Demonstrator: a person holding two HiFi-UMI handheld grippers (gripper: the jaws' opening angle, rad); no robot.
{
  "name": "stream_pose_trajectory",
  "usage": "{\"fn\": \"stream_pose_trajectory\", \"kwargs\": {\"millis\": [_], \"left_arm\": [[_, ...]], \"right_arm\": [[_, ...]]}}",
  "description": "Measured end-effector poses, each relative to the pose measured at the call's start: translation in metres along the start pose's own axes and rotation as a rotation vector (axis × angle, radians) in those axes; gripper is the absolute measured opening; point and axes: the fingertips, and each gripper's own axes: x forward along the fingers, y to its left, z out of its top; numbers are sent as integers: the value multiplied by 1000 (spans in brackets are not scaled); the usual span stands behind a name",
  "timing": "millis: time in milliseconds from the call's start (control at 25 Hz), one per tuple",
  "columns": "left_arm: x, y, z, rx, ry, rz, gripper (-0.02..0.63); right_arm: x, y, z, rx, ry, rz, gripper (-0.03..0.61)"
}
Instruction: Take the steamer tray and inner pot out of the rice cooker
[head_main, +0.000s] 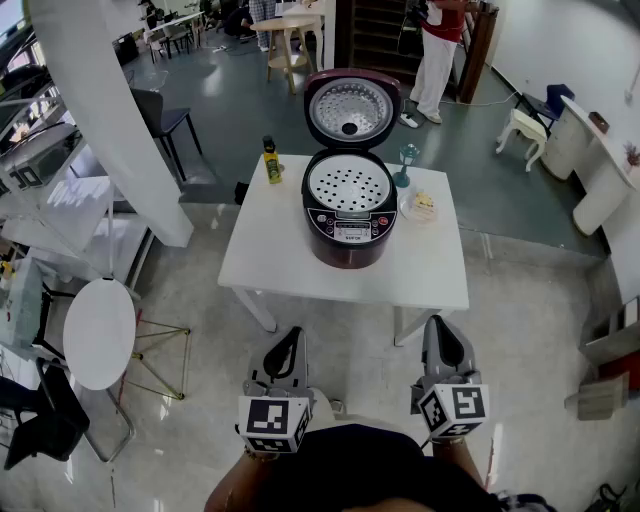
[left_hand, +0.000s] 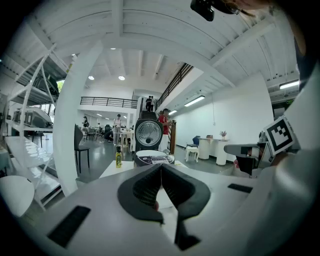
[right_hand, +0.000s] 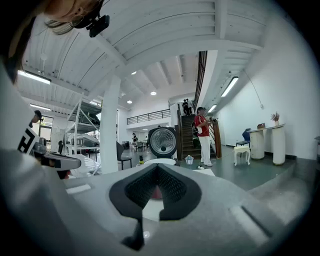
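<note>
A dark red rice cooker (head_main: 348, 228) stands on a white table (head_main: 280, 262) with its lid (head_main: 349, 108) swung up. A white perforated steamer tray (head_main: 349, 187) sits in its top; the inner pot is hidden under it. My left gripper (head_main: 289, 344) and right gripper (head_main: 438, 334) hang side by side short of the table's near edge, both shut and empty. The cooker (left_hand: 148, 145) shows small and far ahead in the left gripper view. In the right gripper view the cooker (right_hand: 162, 146) stands beyond the touching jaws too.
A yellow-green bottle (head_main: 271, 161), a blue-green glass (head_main: 406, 160) and a small plate of food (head_main: 420, 206) share the table. A round white side table (head_main: 98, 332) is at the left, a white pillar (head_main: 110, 110) beyond it. A person (head_main: 438, 50) stands at the back.
</note>
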Motion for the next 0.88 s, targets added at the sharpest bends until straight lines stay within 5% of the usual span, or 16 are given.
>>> {"fn": "stream_pose_trajectory", "kwargs": {"millis": [440,600,880], "left_arm": [[3,5,0,-16,11,-1,6],[6,2,-3,-14,23,-14,6],[8,5,0,-8,10,-15,8]], "right_arm": [[0,-3,-5,14,15,-7,6],[0,2,0,114,-34,66,6],[9,12,-3,83,-19,114,40]]}}
